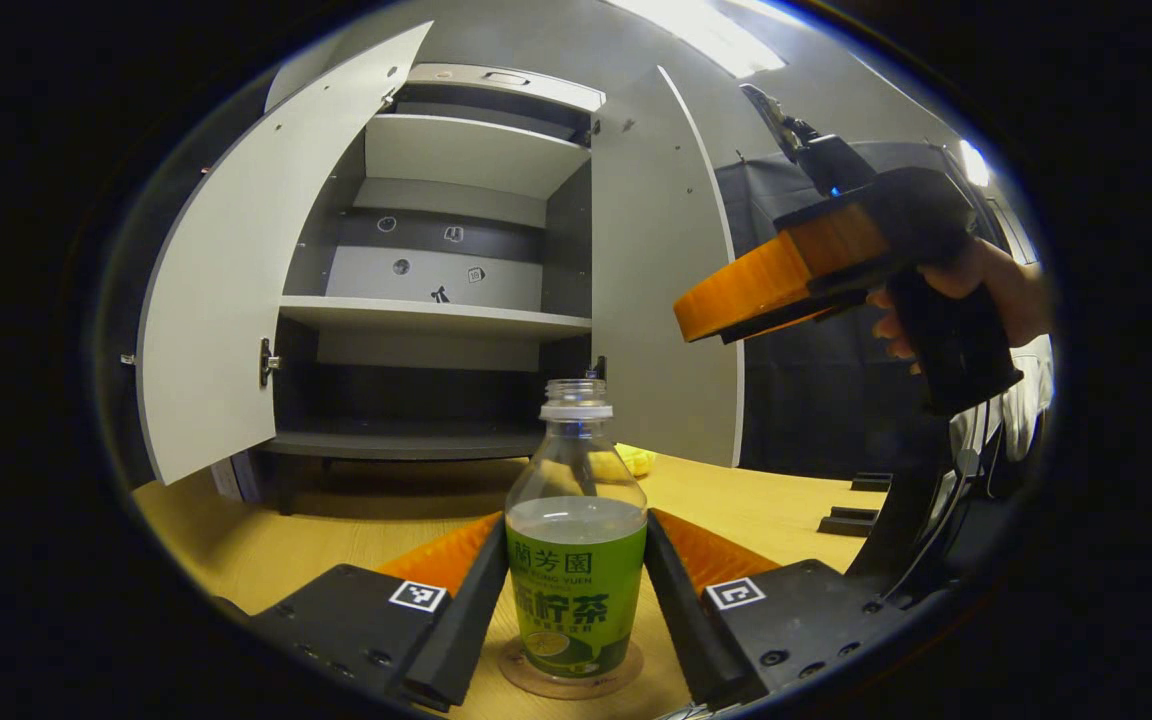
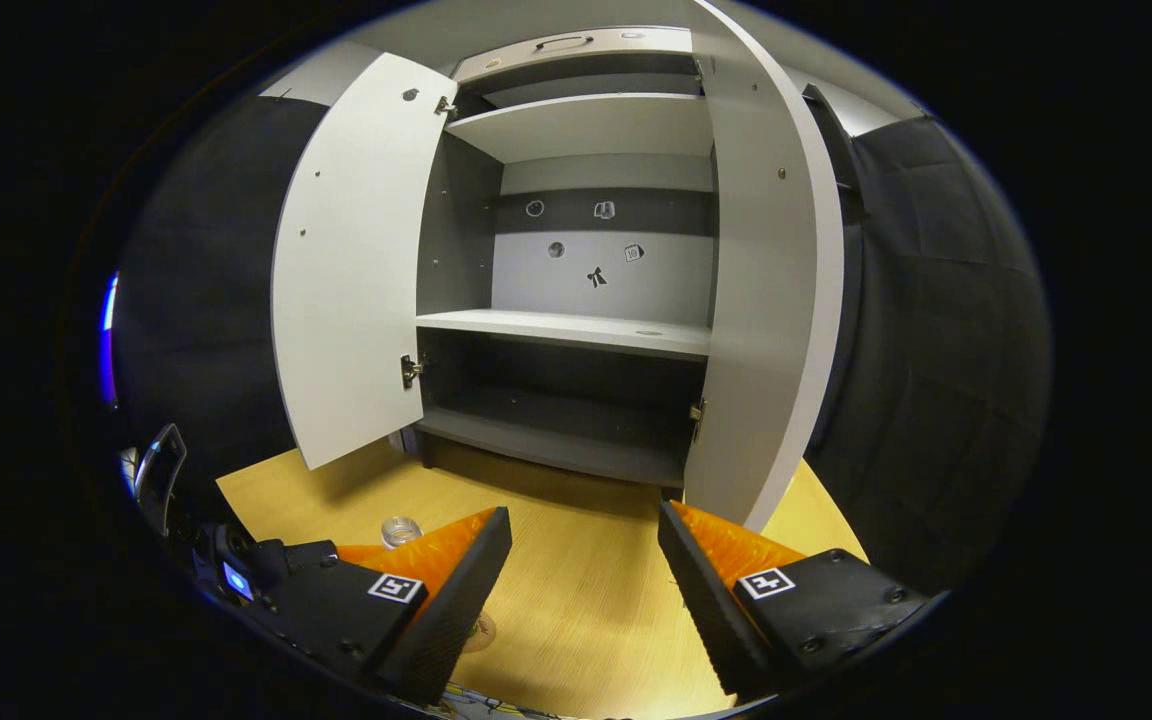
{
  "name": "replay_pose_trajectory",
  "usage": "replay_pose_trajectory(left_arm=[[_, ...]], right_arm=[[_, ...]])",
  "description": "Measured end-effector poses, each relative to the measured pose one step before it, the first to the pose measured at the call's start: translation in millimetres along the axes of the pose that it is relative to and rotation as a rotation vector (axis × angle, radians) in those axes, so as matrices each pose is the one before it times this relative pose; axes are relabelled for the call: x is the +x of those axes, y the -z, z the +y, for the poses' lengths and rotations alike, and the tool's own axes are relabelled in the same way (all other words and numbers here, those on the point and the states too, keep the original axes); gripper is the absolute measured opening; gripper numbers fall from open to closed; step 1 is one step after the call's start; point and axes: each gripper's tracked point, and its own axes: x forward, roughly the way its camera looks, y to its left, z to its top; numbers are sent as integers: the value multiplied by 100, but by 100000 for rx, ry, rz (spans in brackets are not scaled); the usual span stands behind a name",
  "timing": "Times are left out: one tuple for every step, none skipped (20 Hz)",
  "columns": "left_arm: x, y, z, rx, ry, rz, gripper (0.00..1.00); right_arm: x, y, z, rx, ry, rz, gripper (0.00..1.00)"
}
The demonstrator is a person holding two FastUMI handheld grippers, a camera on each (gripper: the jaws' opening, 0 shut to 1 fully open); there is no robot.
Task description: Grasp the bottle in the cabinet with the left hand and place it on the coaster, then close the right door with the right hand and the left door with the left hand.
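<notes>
Green-labelled bottle (image 1: 576, 530) upright on coaster (image 1: 570, 676), between left gripper (image 1: 576, 640) fingers, grip unclear, right gripper (image 2: 584, 600) spread wide.

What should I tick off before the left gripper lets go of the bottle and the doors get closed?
1. Bottle upright on the coaster: ok, its base sits inside the disc.
2. Left gripper fingers beside the bottle: whether they press on it or have loosened, cannot tell.
3. Bottle cap on: ok.
4. Cabinet shelves free of anything that would block the doors: ok.
5. Right door and left door open wide: ok, both yet to be closed.
6. Right gripper open, holding nothing, facing the cabinet: ok.
</notes>
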Motion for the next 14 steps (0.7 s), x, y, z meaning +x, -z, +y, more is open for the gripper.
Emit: replay_pose_trajectory(left_arm=[[-5, 45, 21, -538, -624, 320, 80], [33, 47, -32, -175, -235, 498, 82], [9, 56, 7, 66, -336, 366, 83], [17, -156, 91, 301, -718, 72, 93], [-1, 34, 31, 193, -352, 359, 98], [40, -181, 179, 238, -853, 179, 98], [7, -285, -14, 318, -350, -182, 98], [-32, -783, -24, 382, 260, -688, 98], [-101, -826, -117, 506, 204, -667, 98], [-73, -1136, -73, 577, 246, -823, 98], [-67, -1265, -61, 451, 186, -845, 98], [-11, -1345, -46, 455, 288, -568, 98], [188, -1257, -153, 400, 922, 101, 98], [178, -1279, -58, 862, 425, 758, 98]], right_arm=[[-48, 27, -21, 81, -96, -30, 98], [5, 46, -110, 126, 36, 214, 98], [-75, 72, 29, 363, -214, 338, 98], [-60, 9, -13, 406, -35, -49, 98], [-66, 128, -44, 304, 68, 161, 98], [-158, 123, -9, 209, -75, 218, 98], [-160, 36, -23, 1, -54, 151, 98], [-128, -218, -67, -346, 179, -201, 98], [-280, -262, -129, -638, 393, -752, 98], [-168, -444, -108, -275, 183, -756, 98], [-123, -389, -102, 237, -124, -481, 98], [-266, -512, -70, 479, 106, -592, 98], [-294, -650, -82, 646, 579, -795, 98], [-344, -659, -142, 1515, 1159, -175, 98]])
